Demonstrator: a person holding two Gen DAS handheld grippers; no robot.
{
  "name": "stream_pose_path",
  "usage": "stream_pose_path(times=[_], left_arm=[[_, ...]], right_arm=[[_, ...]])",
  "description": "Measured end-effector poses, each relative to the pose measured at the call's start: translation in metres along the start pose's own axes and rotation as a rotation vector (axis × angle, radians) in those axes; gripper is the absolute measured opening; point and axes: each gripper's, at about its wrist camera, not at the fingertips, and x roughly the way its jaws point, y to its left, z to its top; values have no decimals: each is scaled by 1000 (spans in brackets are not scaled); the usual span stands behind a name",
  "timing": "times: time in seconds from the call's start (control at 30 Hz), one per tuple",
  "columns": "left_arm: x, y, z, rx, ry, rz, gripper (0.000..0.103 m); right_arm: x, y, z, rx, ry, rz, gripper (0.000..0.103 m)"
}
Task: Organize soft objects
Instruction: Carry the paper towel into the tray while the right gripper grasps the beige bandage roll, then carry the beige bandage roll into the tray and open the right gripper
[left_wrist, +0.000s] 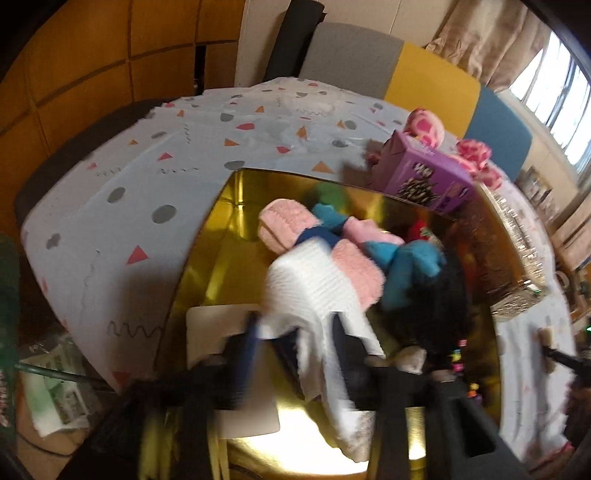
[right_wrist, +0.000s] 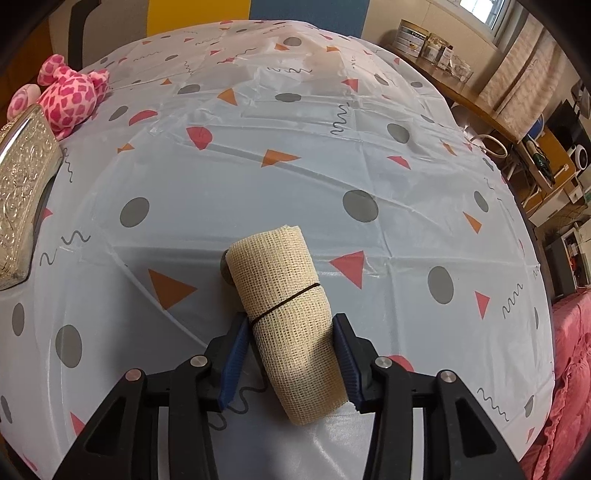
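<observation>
My left gripper (left_wrist: 295, 328) is shut on a white ribbed cloth (left_wrist: 314, 291) and holds it over the open gold tin box (left_wrist: 229, 206). The box holds pink fluffy pieces (left_wrist: 284, 218), blue soft pieces (left_wrist: 410, 262) and a black fuzzy thing (left_wrist: 432, 314). My right gripper (right_wrist: 290, 328) straddles a beige mesh cloth roll (right_wrist: 288, 310) tied with a dark band, lying on the tablecloth; the blue pads (right_wrist: 236, 347) sit close on both sides, touching or nearly so. A pink spotted plush (right_wrist: 70, 96) lies at the far left.
A purple carton (left_wrist: 424, 173) leans on the box's far rim. The embossed silver lid (right_wrist: 18, 192) stands at the left of the right wrist view. The table has a patterned plastic cloth (right_wrist: 295, 147). Chairs stand behind, and shelves and a pink bedspread (right_wrist: 569, 369) are at the right.
</observation>
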Motion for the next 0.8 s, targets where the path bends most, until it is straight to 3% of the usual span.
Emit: stream_pose_path(times=[0.23,0.3,0.6,0.8], left_arm=[[-22,-3,-8,55,-114,98,62],[-28,-3,-11,61,-132,125,71],[-51,-16,-13,93,-190,116,78],[-52,-25,-16,112,-180,87,78]], right_arm=[[4,-7,2,22,-8,-19,46],[5,-9,3,31,-9,-23,46],[6,-17,14,189,7,22,45],[2,8,55,279,8,98,45]])
